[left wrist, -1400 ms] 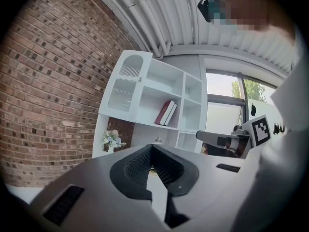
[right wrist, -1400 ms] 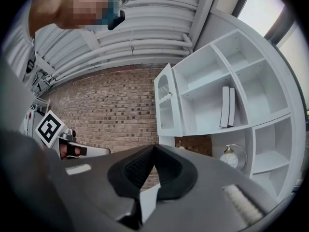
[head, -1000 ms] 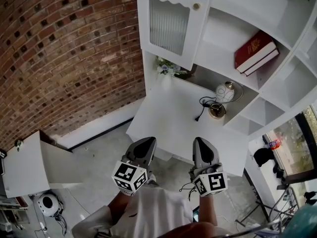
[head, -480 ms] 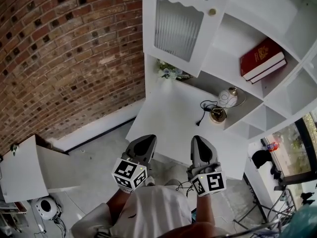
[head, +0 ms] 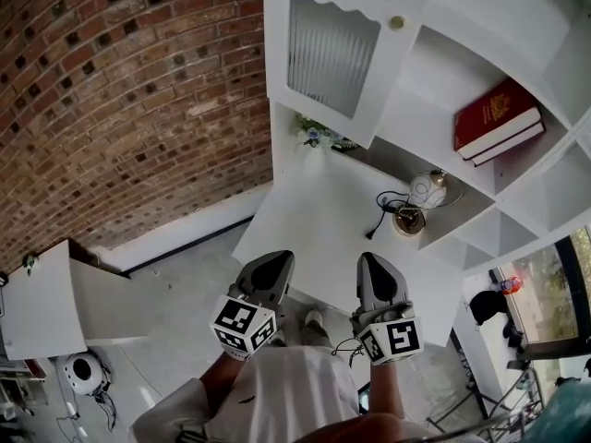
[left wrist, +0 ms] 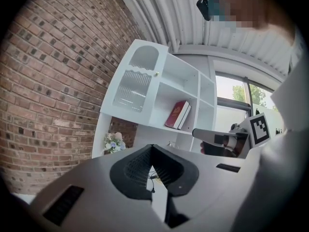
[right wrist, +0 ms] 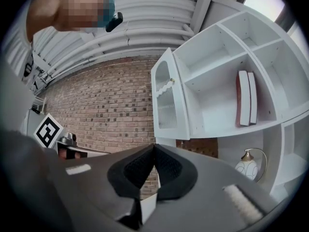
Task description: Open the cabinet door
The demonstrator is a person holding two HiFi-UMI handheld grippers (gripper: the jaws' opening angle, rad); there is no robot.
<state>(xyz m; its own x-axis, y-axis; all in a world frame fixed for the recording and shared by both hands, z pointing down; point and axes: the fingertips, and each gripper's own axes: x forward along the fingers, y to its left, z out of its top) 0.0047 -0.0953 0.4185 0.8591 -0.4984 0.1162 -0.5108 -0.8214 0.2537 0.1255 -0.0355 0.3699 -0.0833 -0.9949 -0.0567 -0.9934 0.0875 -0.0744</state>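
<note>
A big brick wall [head: 120, 90] fills the head view from 9 o'clock up to 11 o'clock. A tall white cabinet [head: 480, 17] with open shelves stands beside it, from 12 o'clock round to 3 o'clock. Under the shelves a white table [head: 314, 229] sits near the middle of the view. The cabinet door [head: 332, 53] is at 12 o'clock, on the top left part of the cabinet. It is white with a bumpy glass pane. It lies flat over its shelf space, but I cannot tell if it is shut all the way. The left gripper [head: 270, 266] is at 6 o'clock, low over the near edge of the table, with its jaws pressed together and nothing in them. The right gripper [head: 376, 268] is just beside it, at 5 o'clock. Its jaws are clenched too, and they hold nothing. Both grippers are well apart from the door. A red book [head: 499, 118] lies on a shelf at 2 o'clock. A small round lamp [head: 420, 195] stands at the back of the table at 3 o'clock. Some flowers [head: 314, 135] sit under the door. A little gold knob [head: 397, 23] is on the door's right edge.
</note>
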